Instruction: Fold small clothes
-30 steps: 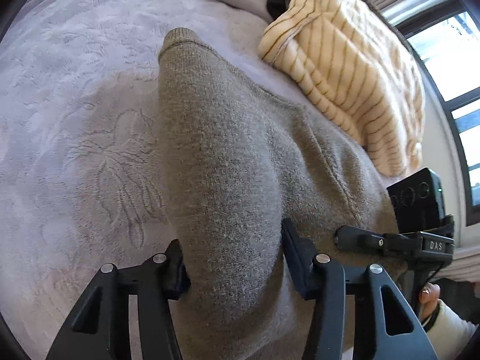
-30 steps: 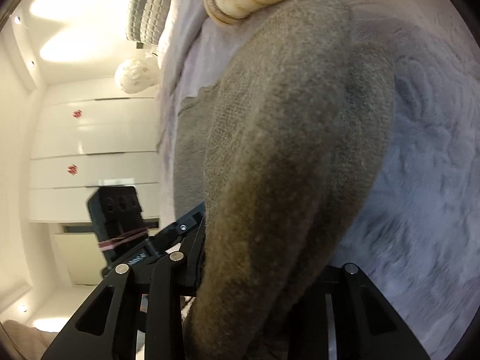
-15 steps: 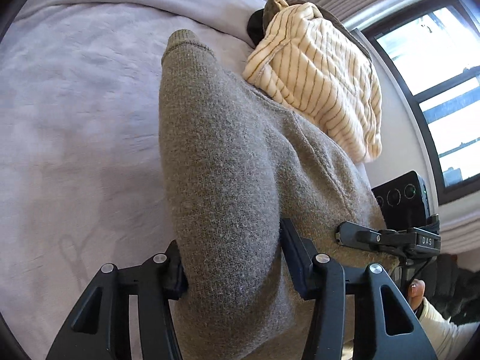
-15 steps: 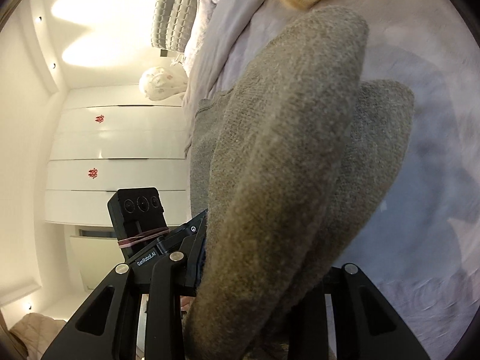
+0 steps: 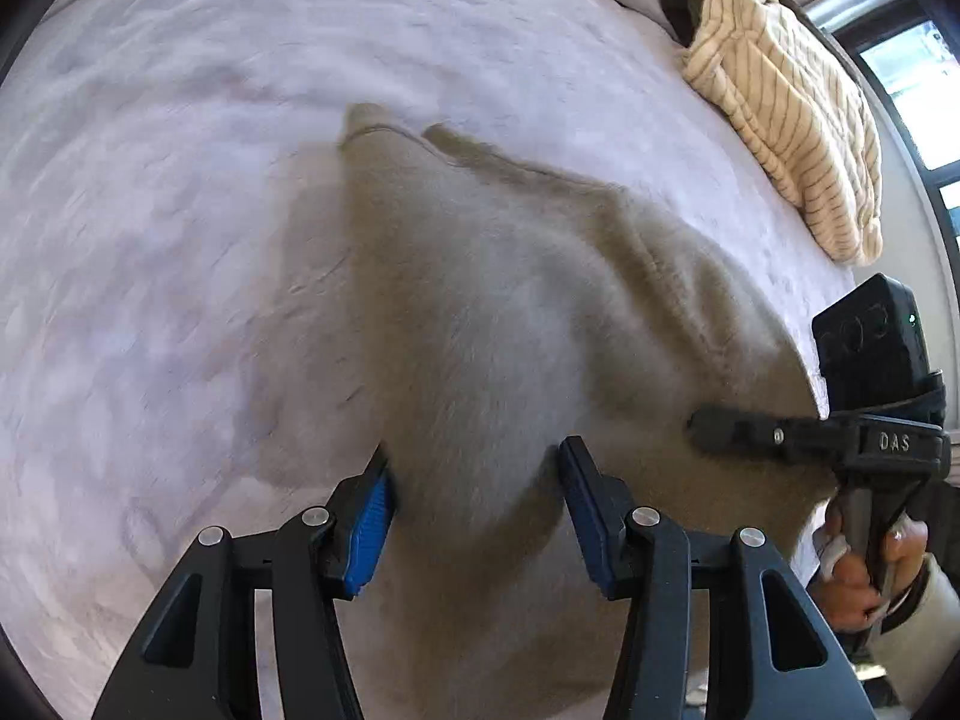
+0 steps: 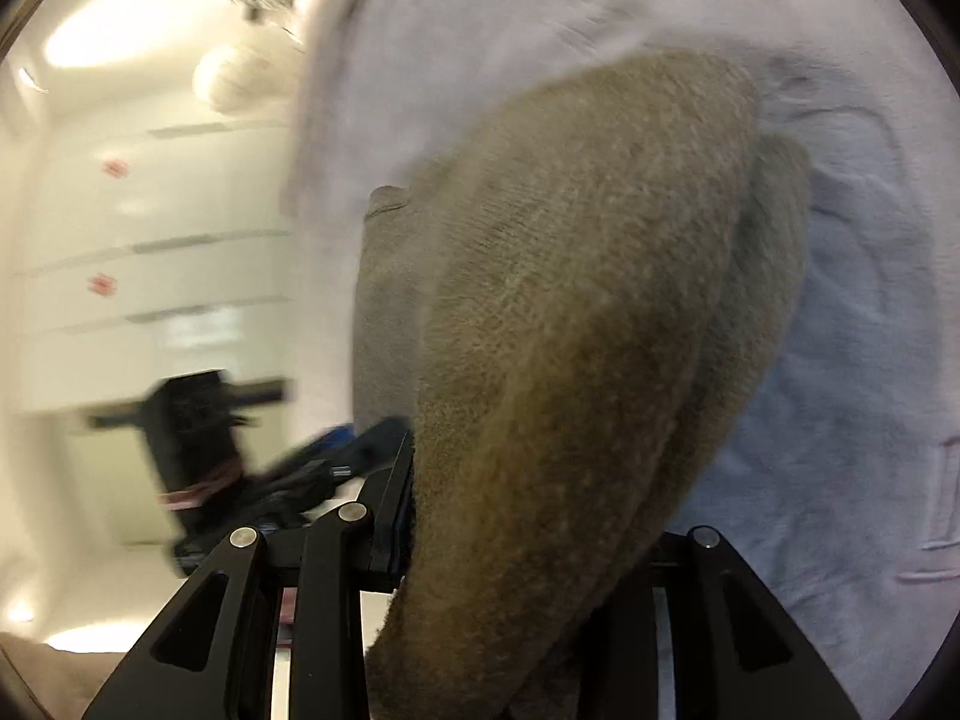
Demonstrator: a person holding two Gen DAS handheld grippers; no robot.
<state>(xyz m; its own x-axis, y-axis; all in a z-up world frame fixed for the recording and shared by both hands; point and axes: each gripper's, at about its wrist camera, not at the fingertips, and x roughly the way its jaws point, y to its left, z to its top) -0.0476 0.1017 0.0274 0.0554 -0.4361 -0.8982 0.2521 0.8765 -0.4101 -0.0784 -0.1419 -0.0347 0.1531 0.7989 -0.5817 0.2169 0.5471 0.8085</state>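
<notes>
A grey-brown knitted garment (image 5: 510, 312) hangs between my two grippers above the pale lilac bedspread (image 5: 180, 210). My left gripper (image 5: 474, 492) is shut on one bunched edge of it, the cloth filling the gap between the blue pads. My right gripper (image 6: 528, 516) is shut on the other edge, and the knit (image 6: 588, 312) drapes over its fingers and hides the right one. In the left wrist view the right gripper (image 5: 780, 435) shows at the right, a hand around its handle. The far hem (image 5: 372, 120) touches the bed.
A cream striped garment (image 5: 792, 108) lies bunched at the far right of the bed, with a dark item behind it. A window is beyond it. In the right wrist view white wardrobe doors (image 6: 150, 270) stand to the left.
Both grippers have lifted and pulled back with the garment. It has spread wider between them and now hangs further from the striped garment. The frames are motion blurred.
</notes>
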